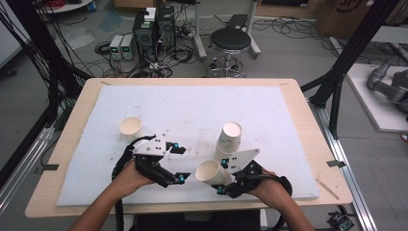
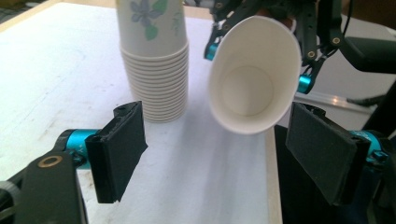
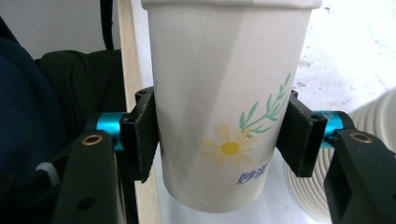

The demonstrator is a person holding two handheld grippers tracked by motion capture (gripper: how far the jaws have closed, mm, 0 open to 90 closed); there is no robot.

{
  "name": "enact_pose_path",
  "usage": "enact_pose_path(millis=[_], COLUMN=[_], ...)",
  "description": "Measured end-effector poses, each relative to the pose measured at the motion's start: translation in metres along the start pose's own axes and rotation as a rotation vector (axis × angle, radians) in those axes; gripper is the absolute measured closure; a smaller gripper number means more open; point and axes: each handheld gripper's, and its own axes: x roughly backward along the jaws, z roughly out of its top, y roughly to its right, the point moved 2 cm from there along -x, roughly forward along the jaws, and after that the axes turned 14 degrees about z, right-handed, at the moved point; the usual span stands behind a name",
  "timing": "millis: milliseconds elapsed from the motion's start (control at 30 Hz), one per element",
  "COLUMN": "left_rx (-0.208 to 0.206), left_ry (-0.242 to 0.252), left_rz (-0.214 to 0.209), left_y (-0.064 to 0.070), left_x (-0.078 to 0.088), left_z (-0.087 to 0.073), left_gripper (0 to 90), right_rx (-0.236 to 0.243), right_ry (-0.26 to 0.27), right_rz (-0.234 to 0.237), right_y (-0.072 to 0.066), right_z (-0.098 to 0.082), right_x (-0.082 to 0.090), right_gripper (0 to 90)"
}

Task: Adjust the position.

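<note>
1. One single paper cup (image 1: 130, 126) stands upright on the table (image 1: 308, 144), far left; one stack of cups (image 1: 229, 138) stands at centre right.
2. The right gripper (image 1: 222, 184) clasps a third cup (image 1: 210, 172), tilted, near the table's front edge.
3. The left gripper (image 1: 180, 163) has its jaws spread wide, holding nothing.

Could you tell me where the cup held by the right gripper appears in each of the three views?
High view: held cup, bottom centre, mouth facing left.
Left gripper view: upper centre-right, open mouth toward the camera.
Right gripper view: centre, between the fingers.
Shared landmark: the cup stack.
</note>
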Motion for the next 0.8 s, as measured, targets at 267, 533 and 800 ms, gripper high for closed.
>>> enact_pose_path(millis=[267,533,800], left_rx=[0.077,0.124,0.141], left_ry=[0.076,0.120,0.148], left_rz=[0.056,0.111,0.156], left_y=[-0.004,-0.010,-0.014], left_x=[0.002,0.005,0.006], left_z=[-0.020,-0.035,-0.042], left_gripper=[20.0,19.0,19.0], right_rx=[-0.014,-0.074,-0.111], right_ry=[0.095,0.224,0.315], right_rz=[-0.051,-0.119,-0.196], right_y=[-0.004,-0.008,-0.010], right_z=[-0.021,-0.045,-0.067], right_x=[0.010,0.030,0.051], right_gripper=[37.4,36.4,36.0])
